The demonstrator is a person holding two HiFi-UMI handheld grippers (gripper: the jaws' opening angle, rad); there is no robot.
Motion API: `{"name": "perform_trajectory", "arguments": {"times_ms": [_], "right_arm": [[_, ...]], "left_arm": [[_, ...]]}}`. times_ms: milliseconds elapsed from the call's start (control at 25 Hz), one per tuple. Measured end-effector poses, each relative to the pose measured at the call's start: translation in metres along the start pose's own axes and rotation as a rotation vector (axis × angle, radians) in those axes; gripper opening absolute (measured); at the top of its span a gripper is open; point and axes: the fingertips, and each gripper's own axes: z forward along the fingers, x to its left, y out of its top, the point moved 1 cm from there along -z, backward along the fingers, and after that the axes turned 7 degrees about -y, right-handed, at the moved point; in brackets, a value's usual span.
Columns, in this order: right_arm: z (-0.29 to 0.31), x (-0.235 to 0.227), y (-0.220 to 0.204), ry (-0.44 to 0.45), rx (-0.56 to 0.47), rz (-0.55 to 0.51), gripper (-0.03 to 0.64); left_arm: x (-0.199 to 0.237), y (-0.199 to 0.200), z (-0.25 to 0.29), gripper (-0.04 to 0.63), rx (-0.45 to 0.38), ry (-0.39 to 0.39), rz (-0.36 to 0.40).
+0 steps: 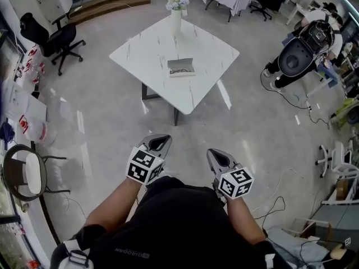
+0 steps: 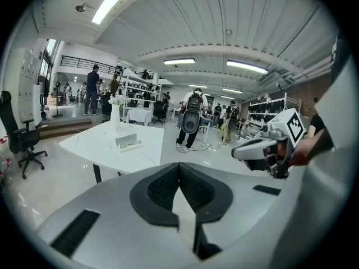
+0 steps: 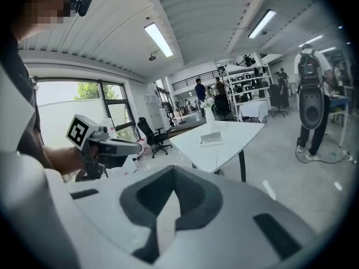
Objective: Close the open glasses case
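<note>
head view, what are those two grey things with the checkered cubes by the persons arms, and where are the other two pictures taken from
There is no robot here: a person holds a hand-held claw in each hand. The head view comes from a camera on the person's head, looking steeply down, so you see the left claw and the right claw in front of the body. The patterned cubes are part of the claws. The other two pictures each come from a camera riding on one claw and looking along its jaws. In both, the jaws are together with nothing between them, so nothing is held. Some way off across the floor stands a white table. On it lies the open glasses case, and near its far corner stands a vase of flowers.
</note>
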Motion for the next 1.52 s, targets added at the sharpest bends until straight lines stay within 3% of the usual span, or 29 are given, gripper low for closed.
{"name": "perform_trajectory", "arguments": {"times_ms": [440, 560, 720, 1000, 1360, 1520], "right_arm": [[0.046, -0.020, 0.030, -0.007, 0.010, -0.005, 0.002], [0.062, -0.036, 0.043, -0.010, 0.004, -0.012, 0.002], [0.090, -0.059, 0.066, -0.006, -0.017, -0.020, 0.002], [0.149, -0.093, 0.097, 0.074, -0.008, -0.055, 0.002], [0.221, -0.161, 0.156, 0.201, 0.018, -0.097, 0.002], [0.246, -0.195, 0.172, 0.240, 0.024, -0.103, 0.002]], "left_arm": [[0.036, 0.011, 0.021, 0.003, -0.006, -0.019, -0.038], [0.056, 0.018, 0.022, 0.003, -0.016, 0.017, -0.018], [0.093, 0.031, 0.025, 0.003, -0.040, 0.082, -0.046], [0.127, 0.053, 0.066, 0.003, -0.043, 0.139, -0.076], [0.155, 0.126, 0.156, 0.003, -0.049, 0.191, -0.058], [0.173, 0.139, 0.181, 0.003, -0.043, 0.248, -0.103]]}}
